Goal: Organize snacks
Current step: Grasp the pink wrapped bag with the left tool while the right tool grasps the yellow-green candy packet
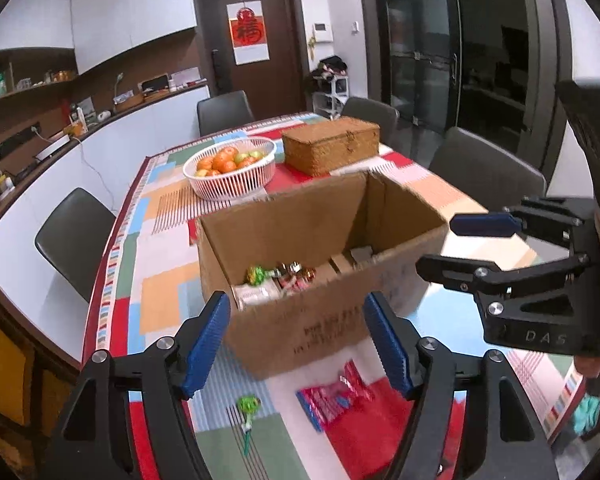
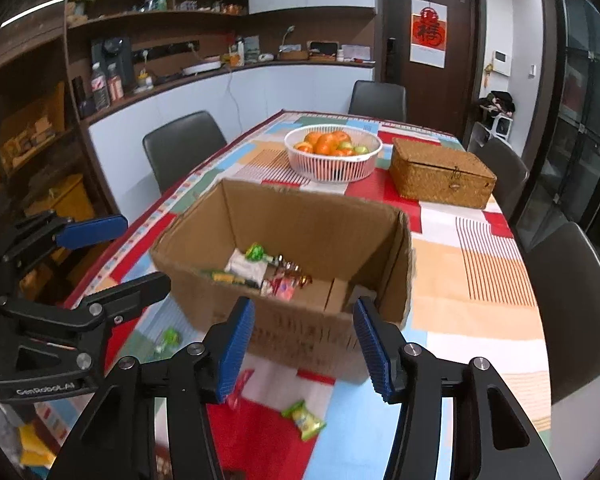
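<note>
Left wrist view
Left gripper (image 1: 296, 344): jaws spread wide, nothing between them, poised over the near table edge.
Cardboard box (image 1: 300, 320): open-topped, on the patterned tablecloth (image 1: 160, 304); several wrapped snacks already inside at its left end.
Loose snacks: green lollipop (image 1: 247, 408) and red packet (image 1: 332, 398) lying flat on the cloth, just in front of the box.
Right gripper (image 1: 452, 246): seen side-on at right, jaws apart, empty.

Right wrist view
Right gripper (image 2: 304, 342): jaws wide open, holding nothing, aimed at the box's near wall.
Green-yellow packet (image 2: 305, 420): on the cloth below the jaws, apart from the box.
Small green sweet (image 2: 168, 338): near the box's left corner (blurred).
Background: fruit basket (image 2: 332, 168), wicker box (image 2: 440, 180), untouched.

Handling (judgement)
Packets: light, soft, crinkly, likely slippery film; pinch across the flat middle, gently.
Lollipop: rigid stick, brittle head; take by the wrapped head.
</note>
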